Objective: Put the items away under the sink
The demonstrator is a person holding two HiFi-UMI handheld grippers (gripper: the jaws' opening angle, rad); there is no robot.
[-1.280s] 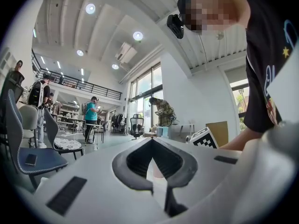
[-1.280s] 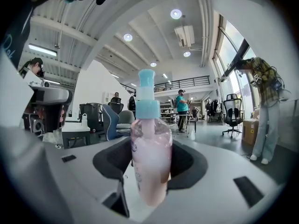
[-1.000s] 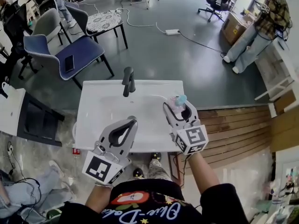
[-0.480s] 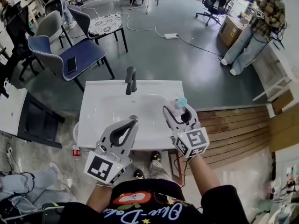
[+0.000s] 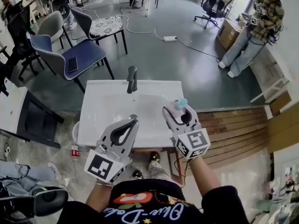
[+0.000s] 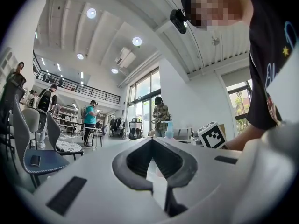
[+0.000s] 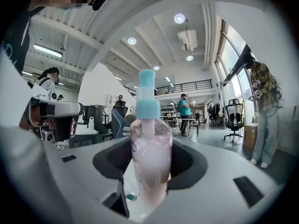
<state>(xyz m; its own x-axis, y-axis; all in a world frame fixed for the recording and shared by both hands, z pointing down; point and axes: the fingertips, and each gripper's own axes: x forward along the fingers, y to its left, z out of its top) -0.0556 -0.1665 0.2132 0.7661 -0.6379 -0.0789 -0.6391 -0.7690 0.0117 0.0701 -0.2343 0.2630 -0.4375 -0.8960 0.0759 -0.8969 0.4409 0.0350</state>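
Note:
A pink pump bottle (image 5: 178, 103) with a light blue pump head stands upright between the jaws of my right gripper (image 5: 179, 108), which is shut on it over the right side of the white sink (image 5: 103, 111). In the right gripper view the bottle (image 7: 150, 157) fills the gap between the jaws, pads against its sides. My left gripper (image 5: 133, 121) hovers over the sink's front edge, shut with its tips together and nothing in it. The left gripper view shows the closed tips (image 6: 150, 141) and, beyond them, the bottle (image 6: 168, 129).
A dark faucet (image 5: 132, 80) rises at the back of the sink. Chairs (image 5: 70, 55) stand at the back left and a black cabinet (image 5: 32, 120) at the left. Wooden flooring (image 5: 233, 129) lies to the right. A person (image 5: 252, 31) stands far right. A small red can (image 5: 74, 151) is on the floor.
The right gripper has shifted a little with the bottle still held. The left gripper has barely moved. The person at the far right has stepped slightly further away.

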